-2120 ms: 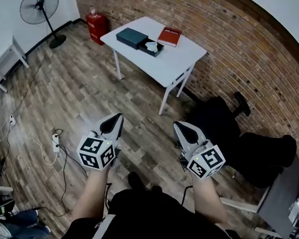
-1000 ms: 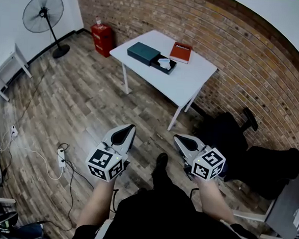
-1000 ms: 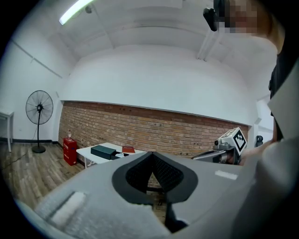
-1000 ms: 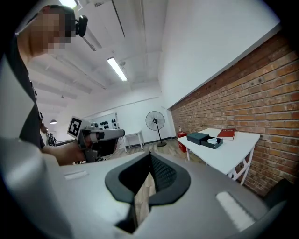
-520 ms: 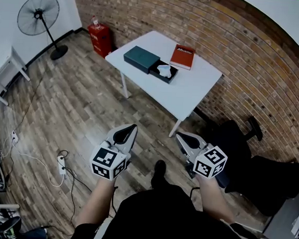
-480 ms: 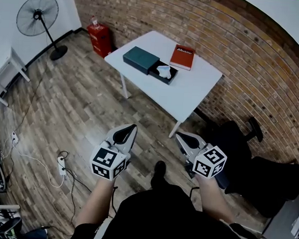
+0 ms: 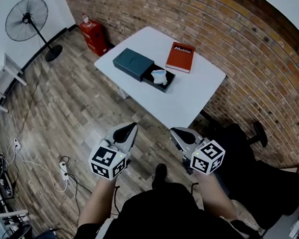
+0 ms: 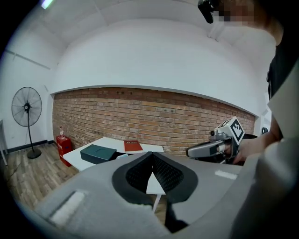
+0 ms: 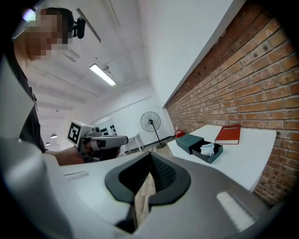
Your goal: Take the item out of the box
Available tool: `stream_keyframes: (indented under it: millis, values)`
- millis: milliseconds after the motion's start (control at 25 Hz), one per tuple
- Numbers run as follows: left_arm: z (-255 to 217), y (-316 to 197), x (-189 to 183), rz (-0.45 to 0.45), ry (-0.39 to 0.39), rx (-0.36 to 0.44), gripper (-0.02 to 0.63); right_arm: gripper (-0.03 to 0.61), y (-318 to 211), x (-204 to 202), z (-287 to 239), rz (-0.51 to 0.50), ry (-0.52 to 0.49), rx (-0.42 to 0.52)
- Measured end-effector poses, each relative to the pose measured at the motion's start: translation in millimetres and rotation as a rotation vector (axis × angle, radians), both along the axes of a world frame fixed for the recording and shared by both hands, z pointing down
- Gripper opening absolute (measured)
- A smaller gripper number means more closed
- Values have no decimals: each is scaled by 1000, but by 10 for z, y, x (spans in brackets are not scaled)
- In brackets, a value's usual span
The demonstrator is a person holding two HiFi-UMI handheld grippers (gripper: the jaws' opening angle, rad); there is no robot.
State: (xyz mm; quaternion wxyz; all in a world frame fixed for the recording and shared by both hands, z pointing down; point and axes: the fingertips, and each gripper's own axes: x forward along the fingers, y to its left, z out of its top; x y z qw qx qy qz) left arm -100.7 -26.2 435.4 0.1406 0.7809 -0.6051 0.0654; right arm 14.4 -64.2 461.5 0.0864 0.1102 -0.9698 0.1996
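Observation:
A dark teal box point(image 7: 133, 63) lies on the white table point(image 7: 192, 96), with its tray point(image 7: 159, 79) slid out to the right. A crumpled white item point(image 7: 160, 76) sits in the tray. The box point(image 9: 200, 144) and the item point(image 9: 208, 148) also show in the right gripper view, and the box point(image 8: 98, 153) in the left gripper view. My left gripper point(image 7: 129, 129) and right gripper point(image 7: 177, 133) are held side by side in front of me, short of the table's near edge. Both are shut with nothing between the jaws.
A red book point(image 7: 180, 56) lies beyond the box. A standing fan point(image 7: 26, 16) and a red canister point(image 7: 94, 35) stand left of the table. A black chair point(image 7: 251, 167) is at my right. Cables and a power strip point(image 7: 64, 170) lie on the wooden floor.
The table and box have come closer and lower in the head view as I walk toward them. Both grippers kept their place before me and stayed shut.

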Motion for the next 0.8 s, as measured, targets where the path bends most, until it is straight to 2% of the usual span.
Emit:
stream_keyframes:
  millis: [240, 400, 600, 800]
  values:
    - [92, -587, 67, 24, -9, -19, 7, 0, -616, 147, 31, 31, -5, -21]
    - [97, -881, 77, 35, -25, -18, 6, 0, -874, 211, -18, 27, -22, -2]
    - [169, -1049, 87, 78, -56, -62, 8, 0, -971, 359, -11, 81, -44, -26]
    - [259, -1324, 15, 114, -60, -71, 8, 0, -1057, 434, 184, 140, -18, -74]
